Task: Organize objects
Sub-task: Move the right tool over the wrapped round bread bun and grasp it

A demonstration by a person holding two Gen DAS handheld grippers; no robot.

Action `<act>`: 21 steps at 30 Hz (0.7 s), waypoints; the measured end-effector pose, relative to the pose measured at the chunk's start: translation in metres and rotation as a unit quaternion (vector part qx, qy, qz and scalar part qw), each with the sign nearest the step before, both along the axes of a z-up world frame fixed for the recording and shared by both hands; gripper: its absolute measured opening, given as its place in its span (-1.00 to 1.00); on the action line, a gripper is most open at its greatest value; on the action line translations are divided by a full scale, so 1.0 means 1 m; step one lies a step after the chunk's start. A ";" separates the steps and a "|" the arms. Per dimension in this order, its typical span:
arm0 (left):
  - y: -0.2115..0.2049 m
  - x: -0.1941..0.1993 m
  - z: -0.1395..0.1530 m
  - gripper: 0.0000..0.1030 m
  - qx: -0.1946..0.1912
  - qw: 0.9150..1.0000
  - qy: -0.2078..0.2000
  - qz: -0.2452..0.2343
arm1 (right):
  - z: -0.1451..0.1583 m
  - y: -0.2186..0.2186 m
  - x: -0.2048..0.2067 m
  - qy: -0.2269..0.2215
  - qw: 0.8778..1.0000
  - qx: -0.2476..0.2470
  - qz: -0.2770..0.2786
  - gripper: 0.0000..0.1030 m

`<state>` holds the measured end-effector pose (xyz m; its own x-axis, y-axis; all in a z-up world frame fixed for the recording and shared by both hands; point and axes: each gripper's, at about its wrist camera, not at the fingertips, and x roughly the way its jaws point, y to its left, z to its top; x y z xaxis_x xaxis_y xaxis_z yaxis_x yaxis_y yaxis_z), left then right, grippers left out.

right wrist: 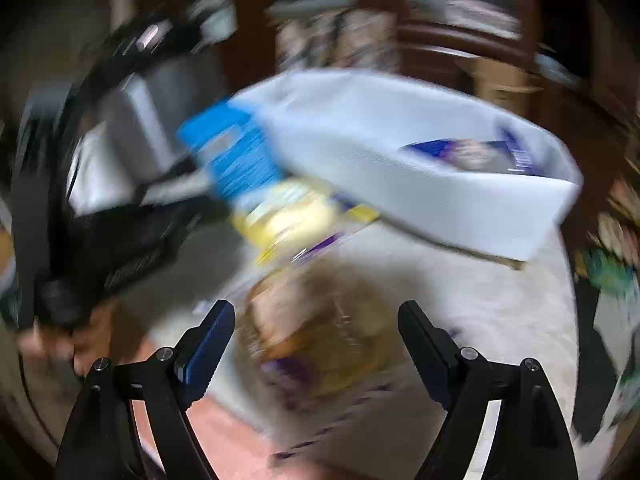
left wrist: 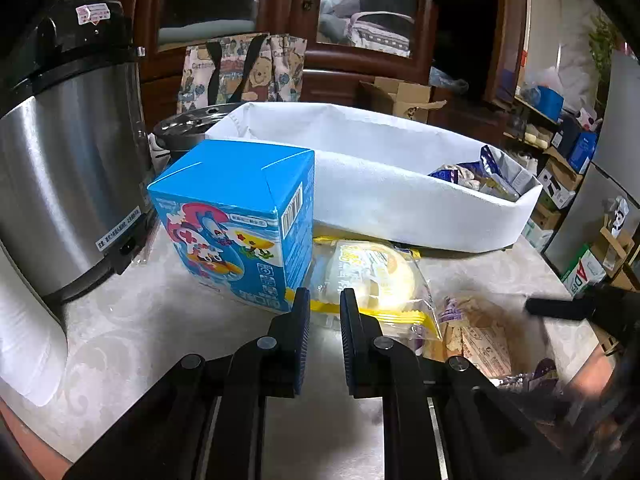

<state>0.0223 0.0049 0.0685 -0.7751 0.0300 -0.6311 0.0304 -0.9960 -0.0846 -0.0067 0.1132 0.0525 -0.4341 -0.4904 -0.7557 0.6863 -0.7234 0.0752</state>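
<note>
A blue cartoon carton (left wrist: 236,224) stands on the pale tabletop (left wrist: 168,320). Right of it lies a yellow wrapped bun (left wrist: 380,276), and further right a brown snack packet with purple trim (left wrist: 480,336). Behind them is a white fabric bin (left wrist: 380,184) holding several packets at its right end. My left gripper (left wrist: 325,300) is nearly closed and empty, its tips at the bun wrapper's near edge. In the blurred right wrist view my right gripper (right wrist: 316,312) is open wide over the brown packet (right wrist: 320,328). The bin (right wrist: 400,152), carton (right wrist: 236,152) and bun (right wrist: 288,212) lie beyond.
A large steel cooker (left wrist: 68,168) stands at the left, with a steamer rack (left wrist: 192,124) behind the carton. A cartoon tote bag (left wrist: 244,68) and a wooden cabinet (left wrist: 360,20) are behind the bin. Boxes crowd shelves at the right (left wrist: 568,168).
</note>
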 end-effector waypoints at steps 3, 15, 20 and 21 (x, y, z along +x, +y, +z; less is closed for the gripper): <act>0.003 0.001 0.001 -0.71 -0.002 1.000 0.001 -0.005 | -0.015 -0.025 0.014 0.068 0.992 0.104 0.017 0.80; 0.008 0.001 0.000 -0.71 -0.009 1.000 -0.001 -0.011 | -0.018 -0.004 -0.028 0.044 0.989 0.095 -0.100 0.87; 0.013 0.000 -0.002 -0.71 -0.014 1.000 -0.005 -0.020 | 0.002 0.012 -0.022 0.047 0.997 -0.006 -0.067 0.78; 0.014 0.000 -0.002 -0.71 -0.014 1.000 -0.005 -0.021 | 0.006 0.016 -0.023 0.040 0.997 -0.026 -0.058 0.78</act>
